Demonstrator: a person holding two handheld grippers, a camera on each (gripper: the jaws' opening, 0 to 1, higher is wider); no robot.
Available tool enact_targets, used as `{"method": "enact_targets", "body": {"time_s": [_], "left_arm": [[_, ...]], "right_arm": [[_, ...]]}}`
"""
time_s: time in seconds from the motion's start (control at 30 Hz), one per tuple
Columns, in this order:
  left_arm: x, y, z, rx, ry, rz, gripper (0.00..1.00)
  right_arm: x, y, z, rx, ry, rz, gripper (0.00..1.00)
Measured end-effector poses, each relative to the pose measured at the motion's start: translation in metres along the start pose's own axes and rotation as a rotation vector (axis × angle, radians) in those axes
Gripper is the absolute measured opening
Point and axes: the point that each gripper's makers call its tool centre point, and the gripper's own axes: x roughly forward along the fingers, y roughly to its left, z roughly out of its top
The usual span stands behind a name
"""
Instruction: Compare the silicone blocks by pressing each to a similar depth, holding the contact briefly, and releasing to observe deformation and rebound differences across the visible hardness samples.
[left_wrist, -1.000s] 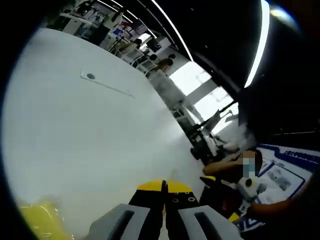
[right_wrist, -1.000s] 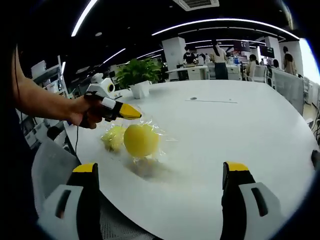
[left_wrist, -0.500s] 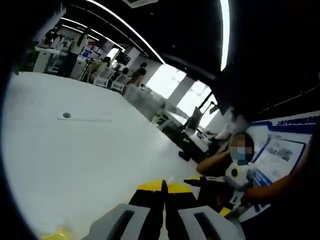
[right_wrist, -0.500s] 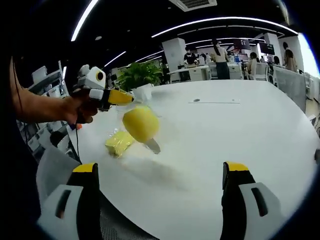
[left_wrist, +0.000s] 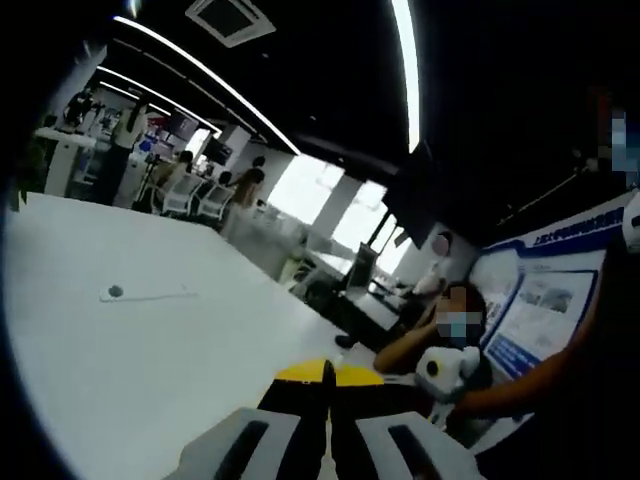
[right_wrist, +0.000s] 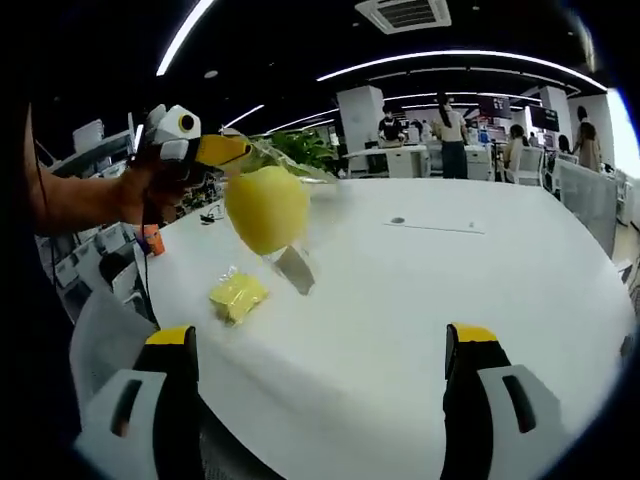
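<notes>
A round yellow silicone block (right_wrist: 265, 208) in a clear bag hangs in the air above the white table (right_wrist: 450, 290). My left gripper (right_wrist: 238, 150), held by a hand at the upper left, is shut on the top of that bag. In the left gripper view its yellow-tipped jaws (left_wrist: 328, 373) are pressed together, and the bag is hidden below them. A smaller yellow block (right_wrist: 238, 293) in its own wrap lies on the table under the hanging one. My right gripper (right_wrist: 320, 340) is wide open near the table's front edge, with nothing between its fingers.
A potted plant (right_wrist: 305, 150) stands at the table's far left behind the lifted block. A small round grommet (right_wrist: 398, 221) sits mid-table. An orange item (right_wrist: 150, 240) lies off the left edge. People stand at desks in the background, and one person sits to the right (left_wrist: 450, 335).
The left gripper has lifted the bagged round block off the table and well above it. The smaller block stays on the table. The right gripper's jaws remain open.
</notes>
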Motion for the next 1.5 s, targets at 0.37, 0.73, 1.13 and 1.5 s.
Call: {"method": "enact_targets", "body": {"time_s": [0.37,0.73,1.13,1.5], "left_arm": [[-0.001,-0.023,0.049,0.014,-0.064,-0.038,0.00],[-0.008,-0.034,0.088,0.031,-0.126,-0.064,0.00],[-0.012,-0.040,0.076,0.004,-0.092,-0.079,0.00],[-0.017,-0.042,0.067,-0.022,-0.088,-0.089,0.00]], "right_arm": [[0.004,-0.003,0.029,-0.026,-0.067,0.018,0.96],[0.002,0.001,0.056,-0.057,-0.117,0.060,0.96],[-0.001,0.026,0.116,-0.088,-0.230,0.220,0.96],[0.007,0.043,0.151,-0.111,-0.312,0.303,0.96]]}}
